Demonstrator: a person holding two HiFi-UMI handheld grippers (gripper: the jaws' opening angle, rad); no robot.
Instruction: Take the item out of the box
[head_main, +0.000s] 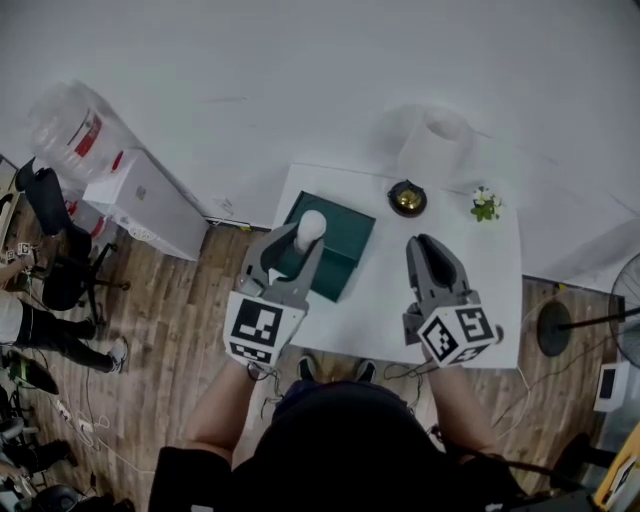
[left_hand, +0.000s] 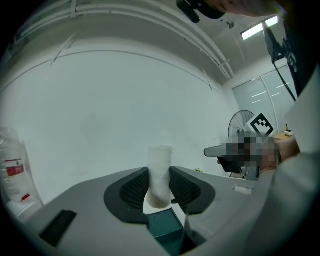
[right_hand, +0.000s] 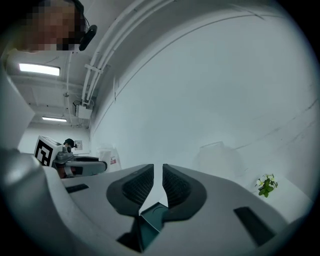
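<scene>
– Black ribbed pads (left_hand: 134, 190) of the left gripper (left_hand: 159, 192) are clamping a white cylinder (left_hand: 160, 167) upright, holding it above the teal box (head_main: 350, 232), seemingly already out
– And the right gripper (right_hand: 157, 185)?
– Hovering empty over the white table (head_main: 485, 295), jaws a slit apart, likely leaving room

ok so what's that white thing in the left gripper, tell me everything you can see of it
The white item is a small matte tube, flat at one end, rounded at the other, faintly translucent. It stands upright between the jaws of the left gripper, whose ribbed pads press both its sides. In the head view it hangs over the open dark green box on the white table, apparently touching only the pads.
</scene>
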